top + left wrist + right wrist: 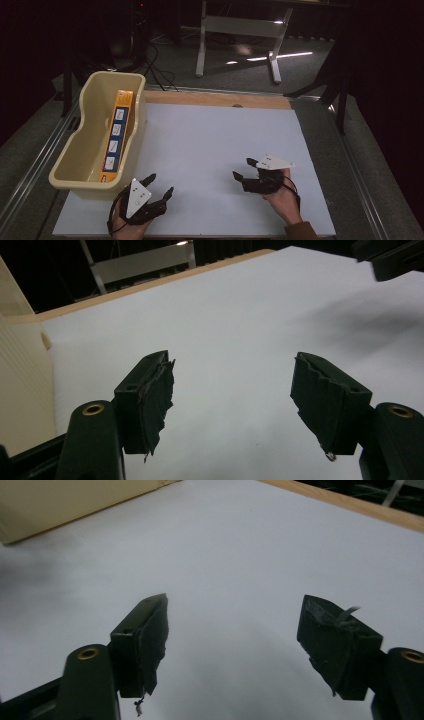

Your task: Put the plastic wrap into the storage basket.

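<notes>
Box [116,135] lies lengthwise inside tub [65,170] at table's [210,145] left edge. Both grippers, left [161,184] and right [243,168], hover over bare white top, jaws apart, empty (placing looks done). Next move likely: hold clear.

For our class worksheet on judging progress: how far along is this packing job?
Done: the orange box lies inside the beige bin. In hand: nothing; the left tool and right tool are both open over the white mat. Left: apparently nothing else to pack.
</notes>
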`<action>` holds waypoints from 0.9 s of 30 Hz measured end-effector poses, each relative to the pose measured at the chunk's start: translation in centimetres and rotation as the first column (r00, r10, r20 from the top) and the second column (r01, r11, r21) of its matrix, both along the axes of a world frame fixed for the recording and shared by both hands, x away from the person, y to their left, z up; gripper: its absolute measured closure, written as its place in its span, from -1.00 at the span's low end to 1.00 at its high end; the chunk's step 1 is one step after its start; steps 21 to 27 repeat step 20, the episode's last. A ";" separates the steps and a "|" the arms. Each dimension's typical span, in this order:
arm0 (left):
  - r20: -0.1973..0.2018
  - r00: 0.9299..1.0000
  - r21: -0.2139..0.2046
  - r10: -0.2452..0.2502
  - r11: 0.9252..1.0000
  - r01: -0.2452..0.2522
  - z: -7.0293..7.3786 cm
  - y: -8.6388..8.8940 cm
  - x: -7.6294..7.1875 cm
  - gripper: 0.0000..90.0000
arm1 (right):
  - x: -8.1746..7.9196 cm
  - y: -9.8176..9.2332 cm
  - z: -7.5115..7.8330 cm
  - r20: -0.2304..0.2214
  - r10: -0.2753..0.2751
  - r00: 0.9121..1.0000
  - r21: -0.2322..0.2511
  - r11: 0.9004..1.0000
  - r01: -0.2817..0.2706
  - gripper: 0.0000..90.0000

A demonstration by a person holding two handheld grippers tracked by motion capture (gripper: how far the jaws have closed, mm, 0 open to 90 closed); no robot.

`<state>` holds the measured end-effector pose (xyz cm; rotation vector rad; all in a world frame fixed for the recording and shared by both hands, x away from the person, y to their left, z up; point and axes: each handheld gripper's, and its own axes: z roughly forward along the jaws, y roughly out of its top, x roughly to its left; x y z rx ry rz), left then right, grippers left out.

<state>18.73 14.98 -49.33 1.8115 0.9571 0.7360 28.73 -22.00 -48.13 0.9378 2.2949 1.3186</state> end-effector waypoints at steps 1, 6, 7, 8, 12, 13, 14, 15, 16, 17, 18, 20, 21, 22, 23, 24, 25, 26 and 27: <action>0.000 1.000 -0.002 0.000 1.000 0.000 0.0 0.0 0.0 -0.28 | -0.2 -0.4 -0.1 -0.007 0.001 1.000 0.012 1.000 -0.001 -0.45; -0.004 1.000 0.002 -0.007 1.000 0.007 0.0 -0.1 0.1 -0.29 | -1.3 -2.5 -0.7 -0.010 -0.010 1.000 0.048 0.999 0.010 -0.59; -0.005 1.000 0.003 -0.008 1.000 0.008 0.0 -0.1 0.1 -0.29 | -1.6 -2.9 -0.7 -0.013 -0.014 1.000 0.066 0.998 0.015 -0.60; -0.007 1.000 0.001 -0.010 1.000 0.010 -0.1 -0.1 0.1 -0.29 | -1.8 -3.1 -0.6 -0.009 -0.017 1.000 0.078 0.997 0.018 -0.62; -0.020 1.000 0.001 -0.015 1.000 0.015 -0.2 -0.2 0.2 -0.31 | -2.8 -3.6 -0.4 0.035 -0.016 0.999 0.065 0.998 0.014 -0.66; -0.022 1.000 0.000 -0.016 1.000 0.016 -0.2 -0.3 0.2 -0.32 | -3.0 -3.7 -0.5 0.041 -0.011 0.999 0.063 0.998 0.008 -0.66; -0.022 1.000 0.000 -0.017 1.000 0.017 -0.3 -0.3 0.2 -0.32 | -3.2 -3.7 -0.5 0.045 -0.007 0.999 0.058 0.998 0.005 -0.66; -0.023 1.000 0.001 -0.019 1.000 0.019 -0.3 -0.4 0.2 -0.32 | -3.3 -3.7 -0.6 0.050 -0.006 0.999 0.051 0.999 0.004 -0.66; -0.026 0.999 0.005 -0.021 1.000 0.022 -0.3 -0.4 0.2 -0.32 | -3.5 -3.8 -0.7 0.063 -0.005 0.998 0.036 0.999 0.003 -0.66; -0.028 0.999 0.005 -0.022 1.000 0.022 -0.3 -0.5 0.3 -0.32 | -3.5 -3.8 -0.8 0.070 0.001 0.998 0.027 1.000 -0.003 -0.66; -0.031 0.999 0.007 -0.023 1.000 0.023 -0.4 -0.5 0.3 -0.32 | -3.5 -3.8 -0.9 0.076 0.007 0.997 0.026 1.000 -0.009 -0.65; -0.039 0.999 0.010 -0.023 1.000 0.024 -0.5 -0.6 0.4 -0.32 | -3.4 -3.7 -1.0 0.091 0.009 0.996 0.030 0.999 -0.012 -0.65; -0.039 0.999 0.010 -0.023 1.000 0.024 -0.5 -0.6 0.4 -0.32 | -3.4 -3.7 -1.0 0.091 0.009 0.996 0.030 0.999 -0.012 -0.65; -0.039 0.999 0.010 -0.023 1.000 0.024 -0.5 -0.6 0.4 -0.32 | -3.4 -3.7 -1.0 0.091 0.009 0.996 0.030 0.999 -0.012 -0.65; -0.039 0.999 0.010 -0.023 1.000 0.024 -0.5 -0.6 0.4 -0.32 | -3.4 -3.7 -1.0 0.091 0.009 0.996 0.030 0.999 -0.012 -0.65; -0.039 0.999 0.010 -0.023 1.000 0.024 -0.5 -0.6 0.4 -0.32 | -3.4 -3.7 -1.0 0.091 0.009 0.996 0.030 0.999 -0.012 -0.65; -0.039 0.999 0.010 -0.023 1.000 0.024 -0.5 -0.6 0.4 -0.32 | -3.4 -3.7 -1.0 0.091 0.009 0.996 0.030 0.999 -0.012 -0.65; -0.039 0.999 0.010 -0.023 1.000 0.024 -0.5 -0.6 0.4 -0.32 | -3.4 -3.7 -1.0 0.091 0.009 0.996 0.030 0.999 -0.012 -0.65; -0.039 0.999 0.010 -0.023 1.000 0.024 -0.5 -0.6 0.4 -0.32 | -3.4 -3.7 -1.0 0.091 0.009 0.996 0.030 0.999 -0.012 -0.65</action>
